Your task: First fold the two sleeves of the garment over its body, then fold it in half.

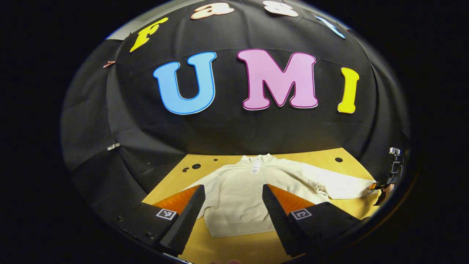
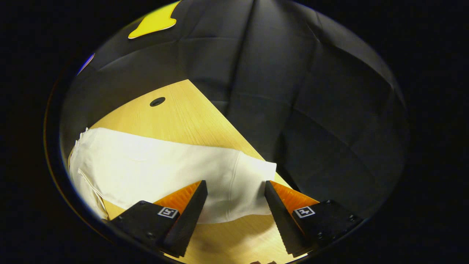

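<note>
A cream sweatshirt (image 1: 238, 194) lies flat on the wooden table (image 1: 322, 156), collar and tag at the far side. One sleeve (image 1: 340, 185) stretches out to the right; the other, at the left, is partly hidden behind a finger. My left gripper (image 1: 232, 189) is open above the near hem of the body. In the right gripper view, the outstretched sleeve (image 2: 154, 165) ends in a cuff (image 2: 253, 183) by the table's edge. My right gripper (image 2: 235, 183) is open, with the cuff lying between its fingers. The right gripper (image 1: 392, 176) also appears at the far right of the left gripper view.
Black cloth walls close in the table at the back and sides. Small round holes (image 1: 339, 160) (image 2: 157, 101) mark the tabletop near its far corners. Bare wood (image 2: 190, 117) runs beyond the sleeve, and the table's edge drops off just past the cuff.
</note>
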